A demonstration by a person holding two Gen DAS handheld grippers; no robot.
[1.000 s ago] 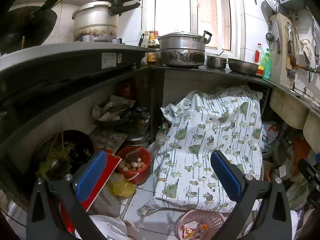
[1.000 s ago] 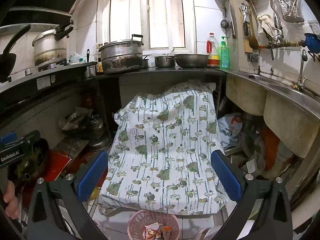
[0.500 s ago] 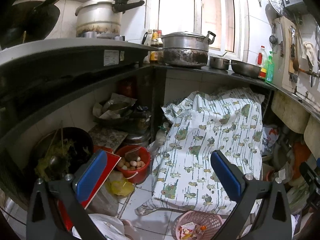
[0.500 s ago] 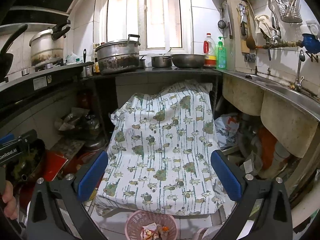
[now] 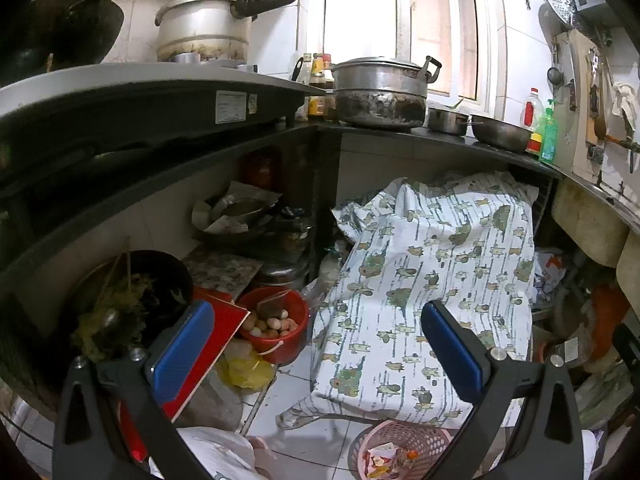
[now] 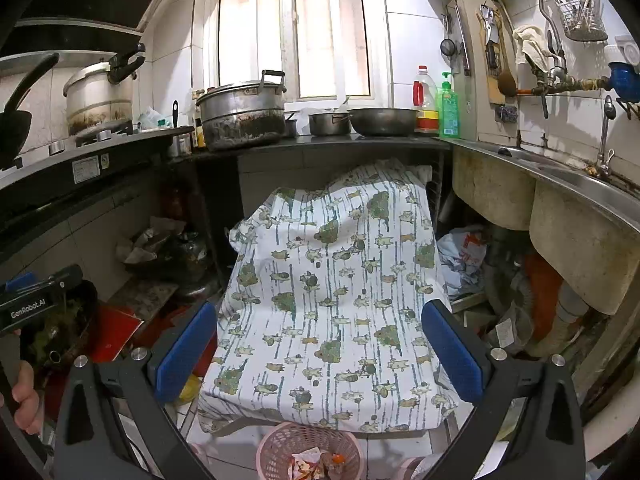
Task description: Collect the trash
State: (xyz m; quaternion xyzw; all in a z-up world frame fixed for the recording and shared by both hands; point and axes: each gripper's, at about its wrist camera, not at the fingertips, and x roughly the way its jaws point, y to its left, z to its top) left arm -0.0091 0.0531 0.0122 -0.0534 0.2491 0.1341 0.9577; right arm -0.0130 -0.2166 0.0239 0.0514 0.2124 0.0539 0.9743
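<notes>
A pink plastic basket point(image 5: 400, 446) with wrappers inside stands on the white tiled floor, below both grippers; it shows at the bottom of the right wrist view too as the basket point(image 6: 310, 454). My left gripper point(image 5: 318, 344) is open and holds nothing, hovering above the floor. My right gripper point(image 6: 318, 346) is open and empty as well, facing a cloth-covered object point(image 6: 332, 288). A crumpled yellow bag point(image 5: 246, 372) lies on the floor by a red bucket of eggs point(image 5: 274, 324). A hand holding the left gripper's body point(image 6: 36, 304) shows at the left edge.
A dark counter point(image 6: 320, 144) carries large pots point(image 6: 242, 118), pans and bottles. Under it at left are a black bowl of vegetable scraps point(image 5: 128, 300), a red board and foil-lined pans. Sink basins point(image 6: 580, 248) and pipes crowd the right.
Both views have shifted slightly downward and back; the counter and pots sit a little higher in the frames. Both grippers stay open.
</notes>
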